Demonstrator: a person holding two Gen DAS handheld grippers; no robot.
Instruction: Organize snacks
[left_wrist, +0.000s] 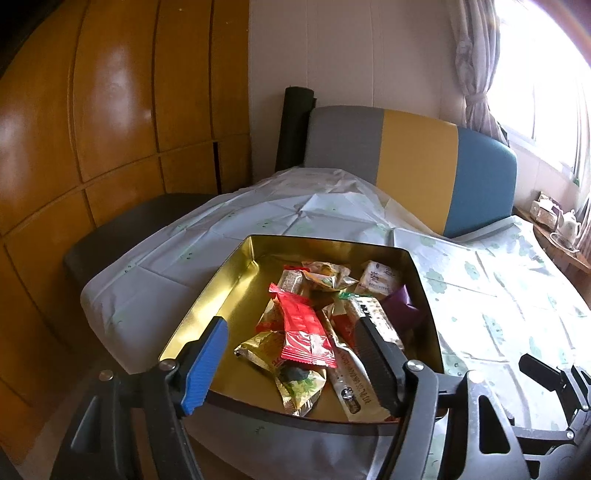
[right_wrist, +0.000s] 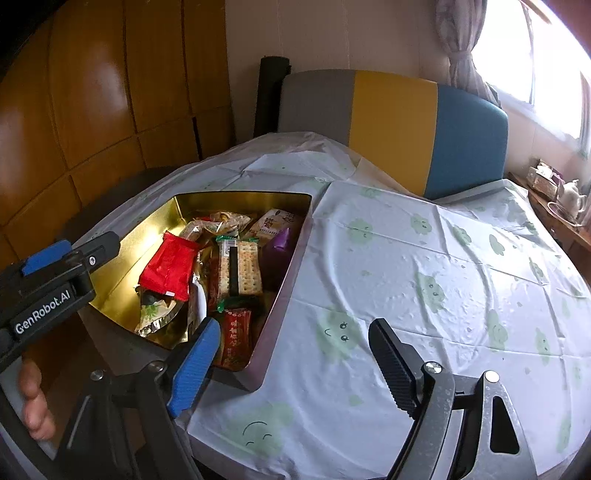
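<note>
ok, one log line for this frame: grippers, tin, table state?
left gripper: open, empty, over tin | right gripper: open, empty, at tin's corner | gold tin: wrapped snacks inside | tablecloth: no snacks seen

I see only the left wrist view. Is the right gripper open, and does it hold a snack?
Observer: The right gripper is open, with nothing between its fingers.
Operator: Where is it, relative to the tin?
Observer: Its blue finger shows over the near right corner of the tin; the black finger is over the cloth.
Operator: What lies in that corner? I cannot see it.
Observer: A dark red packet, lying inside the tin against its right wall.
</note>
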